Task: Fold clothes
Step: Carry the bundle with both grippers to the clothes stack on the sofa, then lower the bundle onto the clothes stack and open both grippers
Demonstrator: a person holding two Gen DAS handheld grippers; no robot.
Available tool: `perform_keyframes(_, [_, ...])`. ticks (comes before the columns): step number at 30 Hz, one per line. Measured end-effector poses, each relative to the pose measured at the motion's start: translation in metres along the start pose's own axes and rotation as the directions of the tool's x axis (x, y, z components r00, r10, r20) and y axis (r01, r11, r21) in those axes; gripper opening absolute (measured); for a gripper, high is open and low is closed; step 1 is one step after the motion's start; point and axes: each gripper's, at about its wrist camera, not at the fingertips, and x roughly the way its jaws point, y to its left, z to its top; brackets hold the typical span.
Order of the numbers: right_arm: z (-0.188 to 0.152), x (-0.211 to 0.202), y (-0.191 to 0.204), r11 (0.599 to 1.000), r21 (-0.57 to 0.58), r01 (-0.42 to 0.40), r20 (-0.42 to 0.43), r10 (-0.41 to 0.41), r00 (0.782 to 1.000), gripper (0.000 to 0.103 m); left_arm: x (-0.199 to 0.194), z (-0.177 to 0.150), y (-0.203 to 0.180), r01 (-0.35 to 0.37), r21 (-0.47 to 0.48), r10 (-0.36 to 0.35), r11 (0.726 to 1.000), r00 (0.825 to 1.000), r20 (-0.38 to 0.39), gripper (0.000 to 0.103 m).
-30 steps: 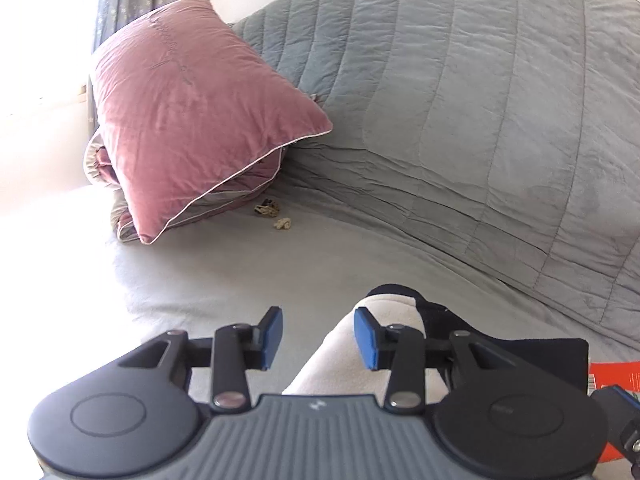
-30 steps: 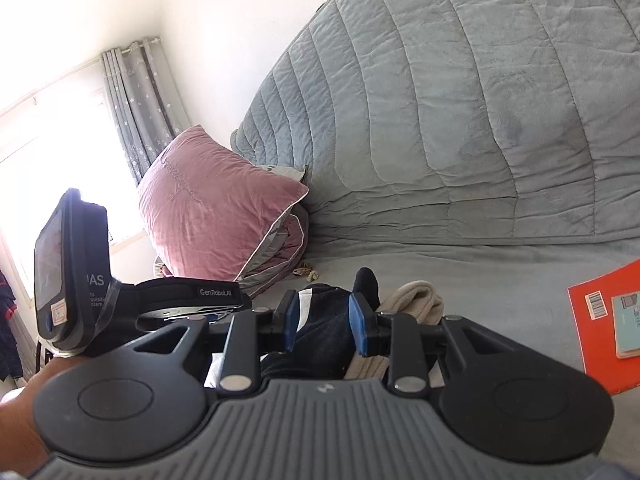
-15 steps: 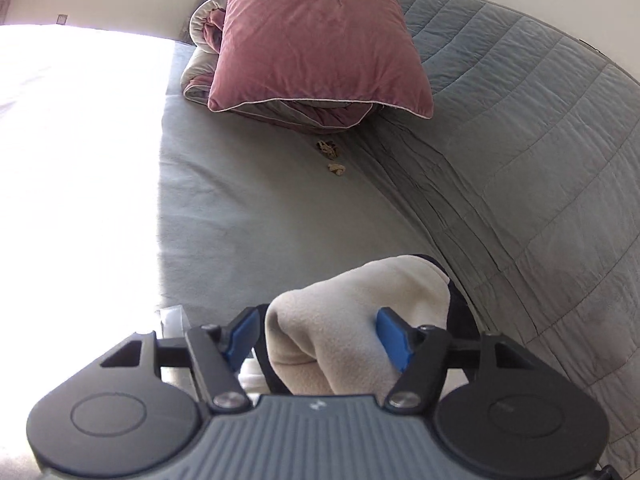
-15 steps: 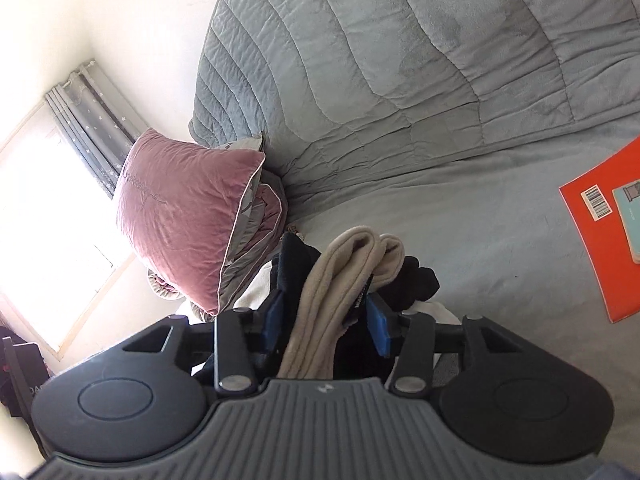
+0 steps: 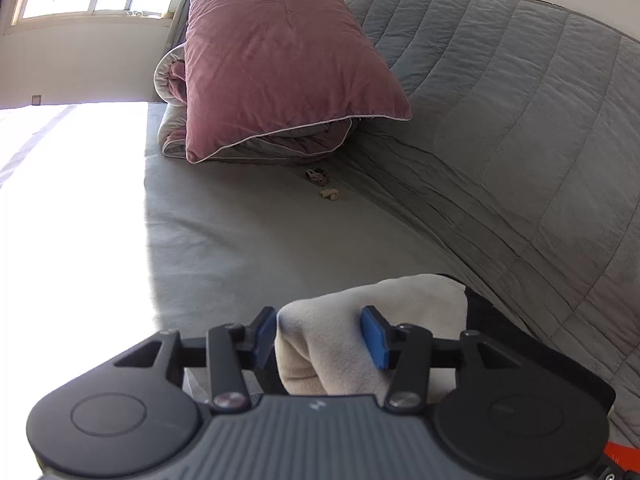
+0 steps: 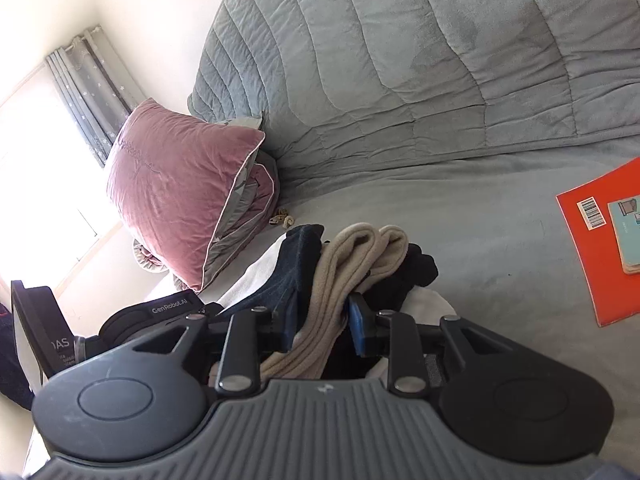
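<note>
A folded beige garment (image 5: 372,312) lies on a small pile of clothes on the grey bed (image 5: 240,240). My left gripper (image 5: 320,336) has its blue pads on both sides of the beige fold and looks closed on it. In the right wrist view the same beige garment (image 6: 352,264) lies over a dark navy piece (image 6: 296,268), a black piece (image 6: 412,272) and white cloth (image 6: 428,304). My right gripper (image 6: 322,322) has its pads pressed on the beige garment. The left gripper's body (image 6: 132,320) shows at the lower left.
A pink pillow (image 5: 280,60) rests on a rolled duvet (image 5: 172,92) at the head of the bed. A grey quilt (image 5: 520,120) rises behind. Small crumpled bits (image 5: 324,184) lie near the pillow. An orange booklet (image 6: 600,240) lies on the bed to the right.
Both grippers closed in around the beige garment and took hold of it. The views swung and tilted as the fold was lifted over the pile.
</note>
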Motion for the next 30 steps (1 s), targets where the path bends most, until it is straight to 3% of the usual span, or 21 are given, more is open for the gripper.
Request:
perform_keyframes(2, [0.0, -0.002, -0.001, 1.0, 0.003, 0.008, 0.002, -0.008, 1.0, 0.043, -0.008, 0.003, -0.006, -0.022, 0.028, 0.021, 0.999, 0.999, 0.039, 0.051])
perform_keyframes(4, [0.002, -0.008, 0.0, 1.0, -0.009, 0.022, 0.031, -0.022, 0.999, 0.044, -0.019, 0.008, -0.014, -0.045, 0.051, 0.04, 0.998, 0.994, 0.099, 0.052])
perform_keyframes(6, [0.003, -0.013, 0.001, 0.999, -0.03, 0.03, 0.082, -0.027, 0.996, 0.044, -0.029, 0.013, -0.022, -0.017, 0.085, 0.005, 0.996, 0.99, 0.138, 0.05])
perform_keyframes(9, [0.008, -0.019, 0.006, 0.994, -0.107, 0.029, 0.154, -0.012, 0.988, 0.044, -0.039, 0.011, -0.031, 0.053, 0.126, -0.068, 0.991, 0.99, 0.124, 0.041])
perform_keyframes(12, [0.012, -0.022, 0.008, 0.985, -0.171, -0.007, 0.183, 0.039, 0.982, 0.038, -0.04, -0.003, -0.037, 0.076, 0.164, -0.091, 0.984, 0.992, 0.087, 0.041])
perform_keyframes(15, [0.013, -0.016, 0.009, 0.977, -0.211, -0.023, 0.154, 0.057, 0.986, 0.035, -0.036, -0.022, -0.046, 0.062, 0.237, -0.08, 0.969, 0.994, 0.067, 0.04])
perform_keyframes(18, [0.007, 0.007, 0.006, 0.961, -0.253, 0.114, 0.056, -0.104, 0.993, 0.032, -0.033, -0.038, -0.056, 0.044, 0.32, -0.07, 0.946, 0.995, 0.07, 0.041])
perform_keyframes(20, [0.006, 0.014, -0.005, 0.968, -0.211, 0.133, 0.018, -0.132, 0.991, 0.032, -0.036, -0.037, -0.06, 0.044, 0.343, -0.073, 0.938, 0.995, 0.073, 0.041])
perform_keyframes(26, [0.018, 0.005, -0.021, 0.99, -0.093, 0.105, 0.021, -0.104, 0.994, 0.032, -0.046, -0.021, -0.058, 0.069, 0.298, -0.099, 0.952, 0.991, 0.088, 0.047])
perform_keyframes(30, [0.02, 0.004, -0.027, 0.993, -0.044, 0.108, -0.007, -0.109, 0.994, 0.033, -0.04, -0.032, -0.067, 0.056, 0.369, -0.073, 0.928, 0.997, 0.03, 0.049])
